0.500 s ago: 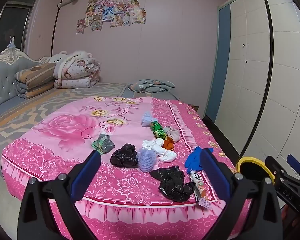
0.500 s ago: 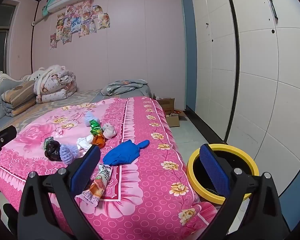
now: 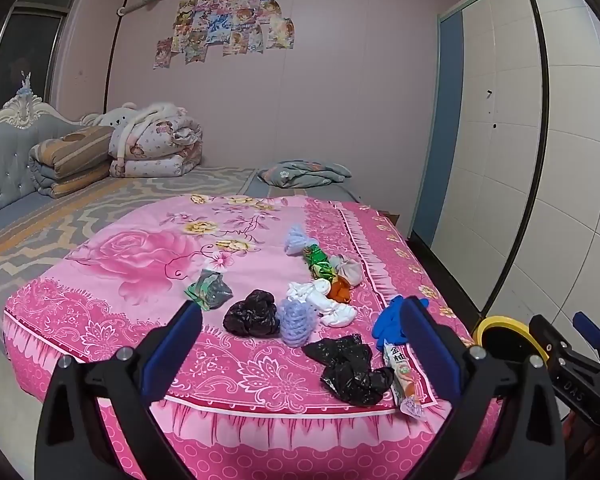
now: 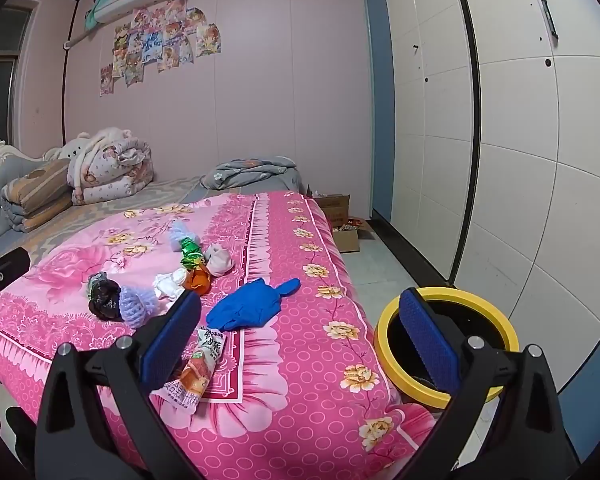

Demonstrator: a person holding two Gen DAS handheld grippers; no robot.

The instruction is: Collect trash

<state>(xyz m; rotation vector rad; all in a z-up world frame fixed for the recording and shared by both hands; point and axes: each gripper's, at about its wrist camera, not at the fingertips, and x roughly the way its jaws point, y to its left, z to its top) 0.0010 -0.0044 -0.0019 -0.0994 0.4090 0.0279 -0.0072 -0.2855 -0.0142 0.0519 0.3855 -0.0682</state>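
Trash lies on the pink floral bedspread (image 3: 132,264): a flat black bag (image 3: 350,368), a balled black bag (image 3: 252,314), a blue glove (image 3: 388,324) (image 4: 252,306), a snack wrapper (image 3: 402,376) (image 4: 198,368), a lilac foam net (image 3: 296,322), white tissue (image 3: 328,304), an orange wrapper (image 3: 340,290) and a green wrapper (image 3: 318,260). A yellow-rimmed black bin (image 4: 446,336) (image 3: 500,334) stands on the floor right of the bed. My left gripper (image 3: 300,344) is open and empty before the bed's front edge. My right gripper (image 4: 300,328) is open and empty between bed and bin.
Folded quilts (image 3: 156,148) and a headboard (image 3: 8,152) are at the far left. A white wardrobe (image 4: 520,140) lines the right wall. A cardboard box (image 4: 342,224) sits on the floor beyond the bed corner. A grey-green packet (image 3: 208,290) lies left of the black bag.
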